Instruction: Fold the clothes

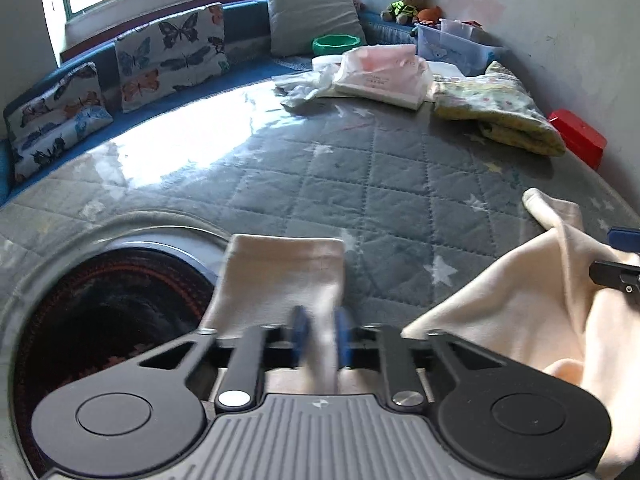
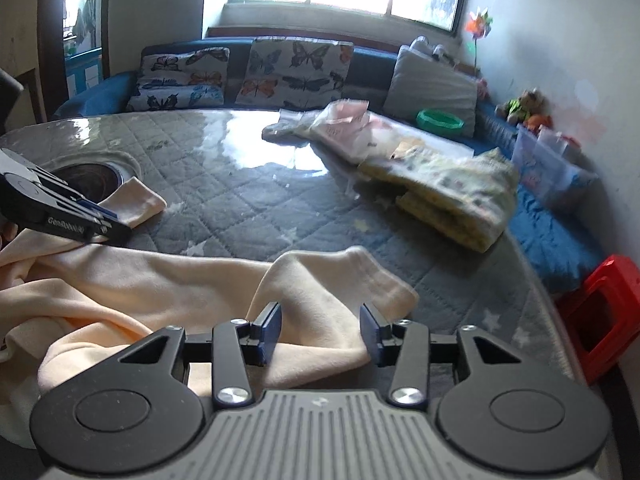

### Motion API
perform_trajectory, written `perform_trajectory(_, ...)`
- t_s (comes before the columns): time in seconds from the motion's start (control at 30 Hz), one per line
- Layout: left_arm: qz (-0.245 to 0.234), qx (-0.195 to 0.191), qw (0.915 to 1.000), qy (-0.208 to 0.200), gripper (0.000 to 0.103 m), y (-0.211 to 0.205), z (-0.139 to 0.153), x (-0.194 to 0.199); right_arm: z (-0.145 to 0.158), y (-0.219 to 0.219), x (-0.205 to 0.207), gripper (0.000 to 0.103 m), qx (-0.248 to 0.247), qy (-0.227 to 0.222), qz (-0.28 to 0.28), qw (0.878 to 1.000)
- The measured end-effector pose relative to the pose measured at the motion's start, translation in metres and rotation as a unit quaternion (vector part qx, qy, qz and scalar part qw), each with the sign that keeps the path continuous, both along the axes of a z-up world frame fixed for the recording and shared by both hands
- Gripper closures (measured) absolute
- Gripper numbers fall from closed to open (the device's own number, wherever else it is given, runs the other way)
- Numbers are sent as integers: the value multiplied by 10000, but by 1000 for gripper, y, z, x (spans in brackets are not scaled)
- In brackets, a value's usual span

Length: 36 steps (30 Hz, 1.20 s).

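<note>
My left tongs point(image 1: 320, 338) are pinched shut on one sleeve point(image 1: 280, 280) of a cream top point(image 2: 140, 280), and the sleeve end sticks out flat past the blue pads. My right tongs point(image 2: 320, 330) are wide open, with the other sleeve point(image 2: 340, 284) lying between the two pads but not squeezed. The top lies bunched and wrinkled at the near edge of the gray quilted table point(image 1: 360, 184), so it is not folded now. I think I am in the step of getting hold of both sleeves. Next, my right tongs should close on that sleeve, and then both can pull the top out flat. I should pinch only one layer, or the cloth may bunch up more. Farther off there is a yellow flowery blanket point(image 2: 448, 200), folded up, then a pink and white pile point(image 1: 380, 76), then butterfly pillows point(image 2: 296, 72) by the window. Only my left view shows the cloth caught between its pads and the dark round hole point(image 1: 112, 320) in the table close up. Only my right view shows the whole of the left tongs from the side, and a doorway point(image 2: 80, 20) far to the left.
</note>
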<state>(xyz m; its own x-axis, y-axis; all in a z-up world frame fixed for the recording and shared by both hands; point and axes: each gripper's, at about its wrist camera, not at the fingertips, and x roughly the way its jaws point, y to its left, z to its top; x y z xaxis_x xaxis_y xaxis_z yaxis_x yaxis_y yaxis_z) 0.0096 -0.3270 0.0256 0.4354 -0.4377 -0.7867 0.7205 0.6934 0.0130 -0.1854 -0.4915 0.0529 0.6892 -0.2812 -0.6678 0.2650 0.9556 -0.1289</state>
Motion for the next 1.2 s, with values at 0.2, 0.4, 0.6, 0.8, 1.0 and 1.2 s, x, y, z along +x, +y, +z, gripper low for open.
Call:
perform_trajectory(0.2,478,-374,9982,7,99,39,15,6,-8,-7,4,48,226,86,-40,9997)
perform_trajectory(0.4,924,-909,9914,-198,99,92,42,-3,-20,-13,5,56,630,240,-162,9976)
perform_trajectory(0.6,1309,-1206,9838,-225,99,149,55,-16,-16,-2,-8,88,337,194,-58,9992)
perform_trajectory(0.8,1660,-1557,9732,-331,99,201,67,-34,10,17,-31,90,-518,-10,50,9986)
perform_trajectory(1.0,2057,-1902,9586,-517,99,253,86,-51,33,23,-64,91,-775,-271,-155,9965)
perform_trajectory(1.2,2433,-2095,9449,-644,99,304,98,-74,54,26,-99,91,-810,-540,-415,9944)
